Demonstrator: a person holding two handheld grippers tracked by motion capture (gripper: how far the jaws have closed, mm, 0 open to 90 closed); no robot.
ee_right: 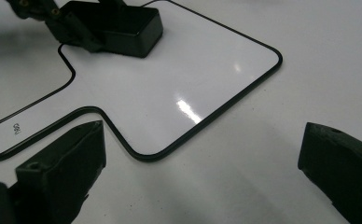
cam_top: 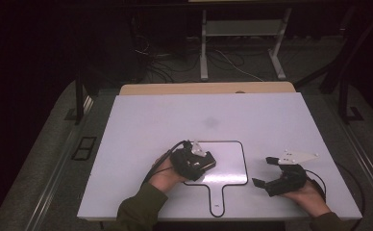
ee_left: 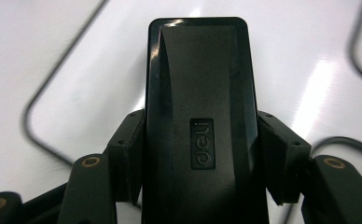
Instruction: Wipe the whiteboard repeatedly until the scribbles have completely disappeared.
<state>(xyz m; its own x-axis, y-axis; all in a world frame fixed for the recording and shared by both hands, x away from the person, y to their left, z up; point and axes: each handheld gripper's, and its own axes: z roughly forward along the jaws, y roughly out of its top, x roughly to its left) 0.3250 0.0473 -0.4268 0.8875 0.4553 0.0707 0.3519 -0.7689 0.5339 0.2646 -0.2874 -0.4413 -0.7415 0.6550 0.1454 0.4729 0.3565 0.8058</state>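
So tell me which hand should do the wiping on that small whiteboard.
Left, probably: the left gripper already clamps the black eraser on the whiteboard. The right gripper is open, holding nothing, beside the board.

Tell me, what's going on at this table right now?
A person works with a gripper in each hand at a white table. The left gripper is shut on a black whiteboard eraser marked "deli", held at the left side of a small paddle-shaped whiteboard with a black rim. Whether the eraser touches the board is hard to tell. The right gripper rests to the right of the board, jaws open and holding nothing.
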